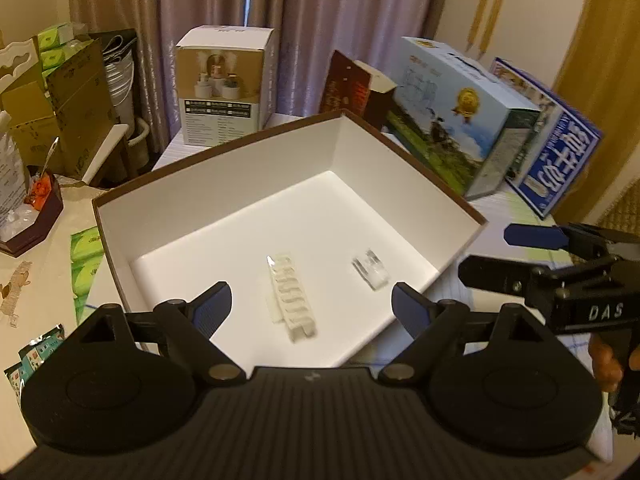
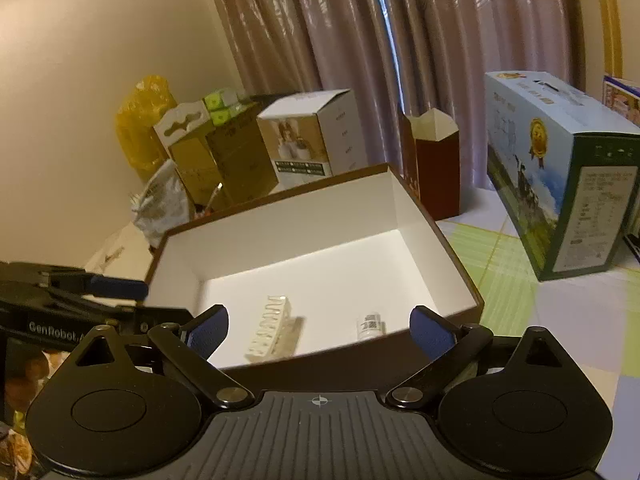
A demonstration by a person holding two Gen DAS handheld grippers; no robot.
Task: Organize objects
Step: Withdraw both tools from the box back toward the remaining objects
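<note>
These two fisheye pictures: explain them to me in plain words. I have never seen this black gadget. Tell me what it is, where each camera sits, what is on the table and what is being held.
No robot arm here: a person holds a two-finger gripper in each hand, and each carries a camera looking forward along its fingers.

The left wrist view shows the left gripper at the bottom, its blue-padded fingers spread open with nothing between them. At its right edge the right gripper pokes in.

The right wrist view shows the right gripper from its own camera, also open and empty.

Both look into an open brown box with a white inside, standing on the table. In it lie two small things: a white ribbed piece and a small clear piece; blur hides what they are. Behind stand a white carton and a blue milk carton.
</note>
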